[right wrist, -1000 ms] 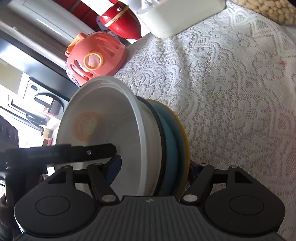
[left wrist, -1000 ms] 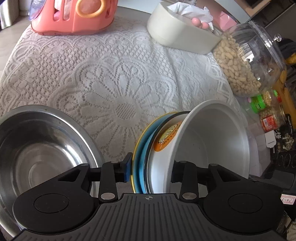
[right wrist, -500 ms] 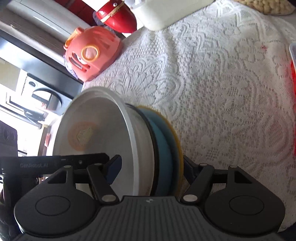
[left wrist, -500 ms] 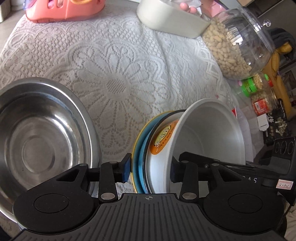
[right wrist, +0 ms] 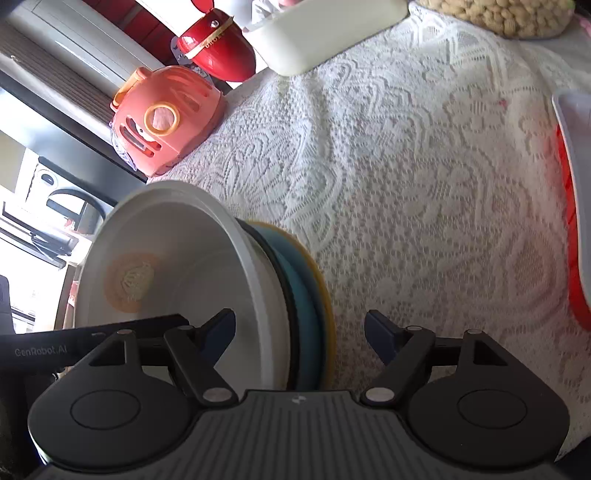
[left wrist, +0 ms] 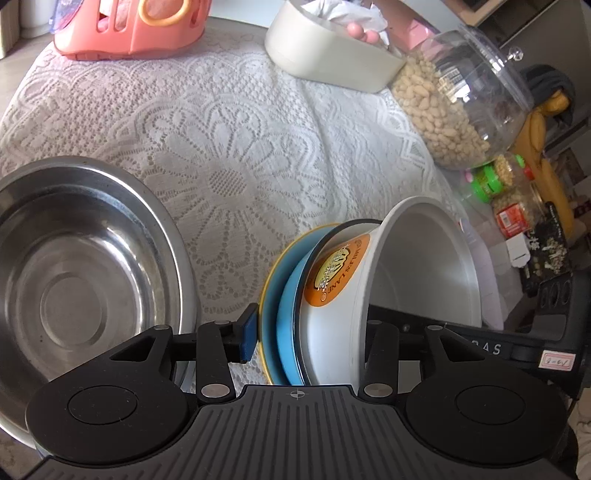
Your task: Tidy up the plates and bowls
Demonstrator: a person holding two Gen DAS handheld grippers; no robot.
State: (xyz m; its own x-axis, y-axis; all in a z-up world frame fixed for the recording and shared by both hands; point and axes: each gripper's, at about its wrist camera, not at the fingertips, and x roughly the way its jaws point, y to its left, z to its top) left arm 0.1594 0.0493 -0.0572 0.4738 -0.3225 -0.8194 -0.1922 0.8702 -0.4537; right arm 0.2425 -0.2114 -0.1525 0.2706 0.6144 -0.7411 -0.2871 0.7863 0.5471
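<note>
Stack: a white bowl point(left wrist: 417, 280) with an orange label, nested on a blue plate point(left wrist: 286, 314) and a yellow-rimmed plate point(left wrist: 266, 314), all tipped on edge above the near part of the table point(left wrist: 229, 140).
Left tongs point(left wrist: 306, 332): closed on the stack, the blue pad pressed against the yellow-rimmed plate and the other finger inside the bowl.
Right tongs point(right wrist: 300, 334): spread wide around the same stack; the right pad point(right wrist: 380, 338) stands clear of the yellow rim, while the left finger sits within the bowl's mouth.
White bowl contents: nothing inside but the fingers; its label shows faintly through the wall.
Steel bowl point(left wrist: 85, 273): near left on the lace cloth, upright, with nothing in it.
Cream tub point(left wrist: 328, 59): far side, holding crumpled white paper.
Clear jar point(left wrist: 458, 107): far right, lying tilted, partly filled with peanuts.
Small jars point(left wrist: 498, 181): right of the table, contents too small to tell.
Pink basket point(left wrist: 129, 27): far left corner.
</note>
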